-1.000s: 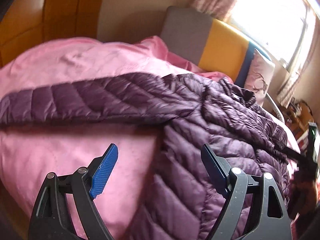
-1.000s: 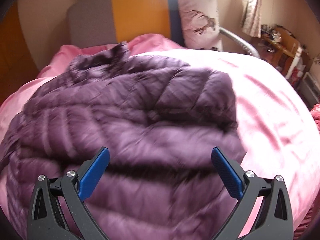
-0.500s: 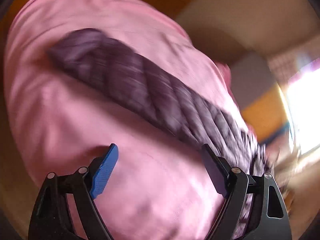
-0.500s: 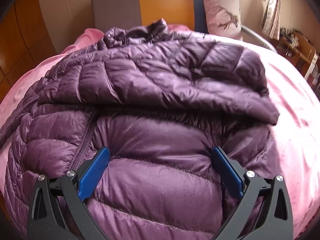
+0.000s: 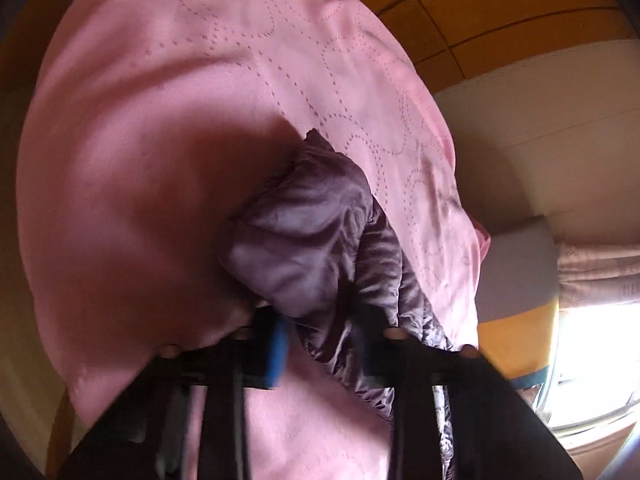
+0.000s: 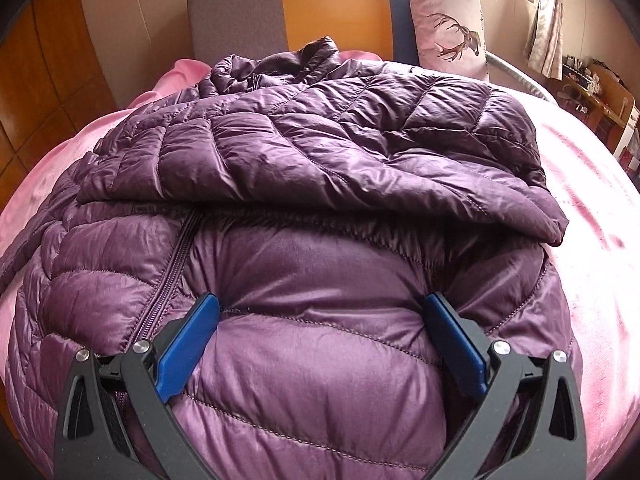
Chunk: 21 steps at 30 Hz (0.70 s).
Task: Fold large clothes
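A purple quilted puffer jacket lies zip-up on a pink bedspread, one sleeve folded across its chest. My right gripper is open, and its blue pads rest on the lower front panel, which bulges between them. In the left wrist view the other sleeve's cuff end stretches out over the bedspread. My left gripper is blurred, its jaws closing on the bunched sleeve fabric just behind the cuff.
A grey, orange and blue headboard and a deer-print pillow stand behind the jacket. Cluttered shelves are at the far right. Wooden wall panels and a bright window border the bed.
My left gripper swept along the outstretched sleeve to its cuff, rolled over, and went from wide open to closed around the fabric. The right gripper sank onto the jacket front, then kept still.
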Motion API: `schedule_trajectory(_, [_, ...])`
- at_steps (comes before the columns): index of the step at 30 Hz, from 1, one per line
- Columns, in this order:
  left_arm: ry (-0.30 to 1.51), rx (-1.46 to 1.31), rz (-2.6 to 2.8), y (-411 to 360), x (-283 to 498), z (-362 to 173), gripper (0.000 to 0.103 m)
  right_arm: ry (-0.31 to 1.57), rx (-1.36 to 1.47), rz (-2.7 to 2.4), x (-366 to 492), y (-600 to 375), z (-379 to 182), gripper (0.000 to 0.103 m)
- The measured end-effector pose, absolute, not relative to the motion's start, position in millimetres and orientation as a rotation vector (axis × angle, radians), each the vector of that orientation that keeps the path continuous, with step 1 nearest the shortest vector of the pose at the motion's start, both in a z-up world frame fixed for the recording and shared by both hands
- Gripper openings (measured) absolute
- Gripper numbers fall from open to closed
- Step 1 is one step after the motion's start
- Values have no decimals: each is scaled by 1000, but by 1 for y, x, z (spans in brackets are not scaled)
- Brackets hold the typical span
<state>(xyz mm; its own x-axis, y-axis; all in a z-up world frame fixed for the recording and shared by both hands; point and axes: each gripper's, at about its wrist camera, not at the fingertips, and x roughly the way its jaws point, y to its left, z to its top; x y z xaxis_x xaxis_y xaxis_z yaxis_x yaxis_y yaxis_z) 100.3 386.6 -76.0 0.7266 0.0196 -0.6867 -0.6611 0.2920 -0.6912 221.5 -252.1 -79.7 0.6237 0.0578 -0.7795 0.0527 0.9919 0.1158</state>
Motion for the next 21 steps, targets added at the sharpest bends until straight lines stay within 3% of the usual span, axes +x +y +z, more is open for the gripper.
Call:
schedule_trajectory(3, [644,-1119,484,380,108,-65,10,898,132,2,221,-252,-80,101])
schedule_trajectory(8, [606,-907,365,340,123,-25,10,896,128,3,221,-252,-80,101])
schedule_trajectory(13, [598,-644,137,255,155,18,10,894,131,5,220,-253,-79,101])
schedule_trajectory(21, [722,-395,-159,103,196,7,10,892,132,5,220,-253,-80,101])
